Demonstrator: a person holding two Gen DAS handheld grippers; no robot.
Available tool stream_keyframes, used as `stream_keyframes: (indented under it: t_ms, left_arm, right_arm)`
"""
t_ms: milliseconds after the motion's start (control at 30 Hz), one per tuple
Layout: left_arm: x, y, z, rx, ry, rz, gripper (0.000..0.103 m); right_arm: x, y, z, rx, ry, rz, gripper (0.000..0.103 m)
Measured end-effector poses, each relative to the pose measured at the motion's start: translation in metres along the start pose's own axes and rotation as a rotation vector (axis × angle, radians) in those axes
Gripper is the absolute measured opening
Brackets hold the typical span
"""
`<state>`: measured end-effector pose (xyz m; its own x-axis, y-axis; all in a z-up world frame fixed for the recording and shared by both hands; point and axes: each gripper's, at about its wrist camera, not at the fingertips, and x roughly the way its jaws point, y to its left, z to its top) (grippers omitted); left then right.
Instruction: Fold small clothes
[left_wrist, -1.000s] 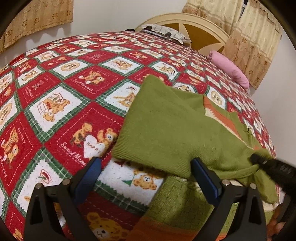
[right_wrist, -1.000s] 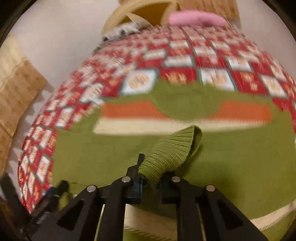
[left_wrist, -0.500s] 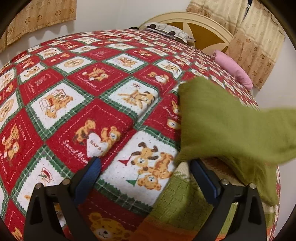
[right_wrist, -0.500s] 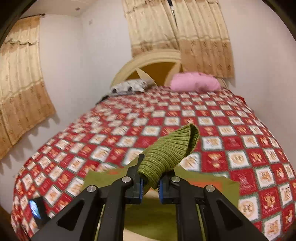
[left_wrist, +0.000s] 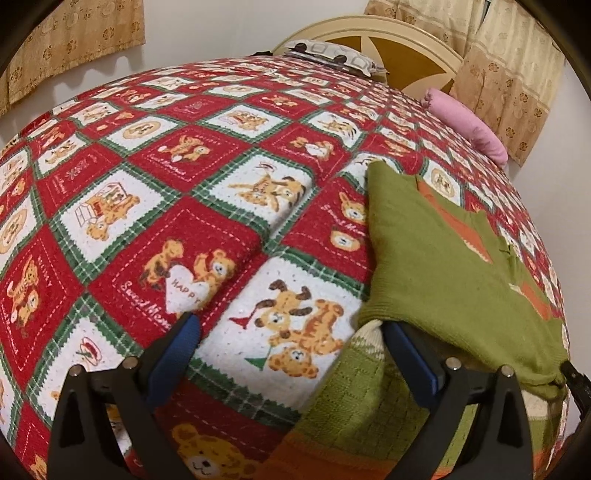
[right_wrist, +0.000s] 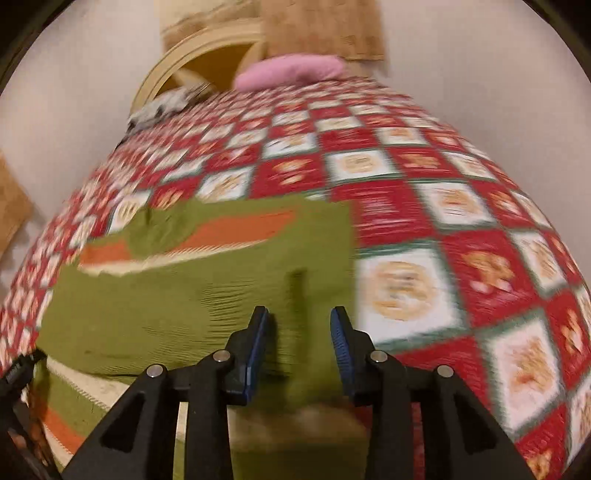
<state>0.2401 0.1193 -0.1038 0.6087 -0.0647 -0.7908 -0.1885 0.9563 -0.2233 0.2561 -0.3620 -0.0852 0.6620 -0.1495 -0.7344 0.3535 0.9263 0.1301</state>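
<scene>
Red-and-white bear-print quilted bedspread (left_wrist: 207, 206) covers the bed; pink pillow (right_wrist: 291, 70) by cream headboard (left_wrist: 373, 40). Green knitted sweater (right_wrist: 207, 295) lies folded on it. Left gripper (left_wrist: 291, 354) and right gripper (right_wrist: 299, 332) both stand with jaws apart, holding nothing.

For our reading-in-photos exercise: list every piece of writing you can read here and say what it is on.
"HAPPY": white heart on the bedspread.
"Sweet Mem...": stitched below that heart, cut off by the left gripper.
"Sweet Mem...": red square beside the green sweater.
Other squares: too small or blurred.
</scene>
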Motion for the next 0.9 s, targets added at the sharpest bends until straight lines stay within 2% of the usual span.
stream_keyframes:
  t_ms: [100, 167, 300, 367, 433, 467, 533, 633, 733, 800, 833, 900]
  left_arm:
    - [0.0, -0.002, 0.0, 0.01, 0.0, 0.015, 0.103]
    - [0.001, -0.005, 0.0, 0.021, 0.006, 0.033, 0.103]
    - [0.004, -0.021, 0.009, 0.078, 0.023, 0.101, 0.103]
    - [0.0, -0.029, 0.018, 0.122, -0.023, 0.144, 0.103]
    - [-0.002, -0.032, 0.025, 0.163, -0.052, 0.171, 0.103]
    - [-0.003, -0.03, 0.027, 0.17, -0.05, 0.166, 0.103]
    - [-0.008, -0.023, 0.03, 0.193, -0.049, 0.128, 0.103]
    - [-0.011, -0.016, 0.029, 0.316, -0.042, 0.095, 0.103]
    - [-0.017, -0.013, 0.021, 0.44, -0.042, 0.114, 0.103]
    - [-0.028, -0.008, 0.021, 0.464, -0.084, 0.159, 0.103]
    - [-0.033, -0.005, 0.023, 0.46, -0.093, 0.158, 0.103]
    - [-0.047, 0.002, 0.034, 0.394, -0.108, 0.103, 0.103]
  right_arm:
    - [-0.024, -0.026, 0.003, 0.086, -0.056, -0.015, 0.036]
    - [-0.035, -0.023, 0.01, 0.067, -0.065, 0.016, 0.036]
    - [-0.033, 0.021, 0.012, -0.069, -0.052, 0.078, 0.036]
    - [-0.019, 0.047, 0.004, -0.131, -0.006, 0.113, 0.036]
    - [0.002, 0.063, -0.009, -0.173, 0.048, 0.107, 0.036]
    - [0.015, 0.067, -0.016, -0.183, 0.082, 0.088, 0.036]
    - [0.019, 0.066, -0.028, -0.187, 0.041, 0.083, 0.036]
    - [0.016, 0.058, -0.027, -0.153, 0.047, 0.114, 0.036]
    - [0.014, 0.053, -0.029, -0.137, 0.038, 0.136, 0.036]
    - [0.014, 0.054, -0.03, -0.14, 0.033, 0.133, 0.037]
    - [0.015, 0.056, -0.03, -0.143, 0.031, 0.133, 0.039]
    - [0.016, 0.057, -0.03, -0.15, 0.024, 0.136, 0.041]
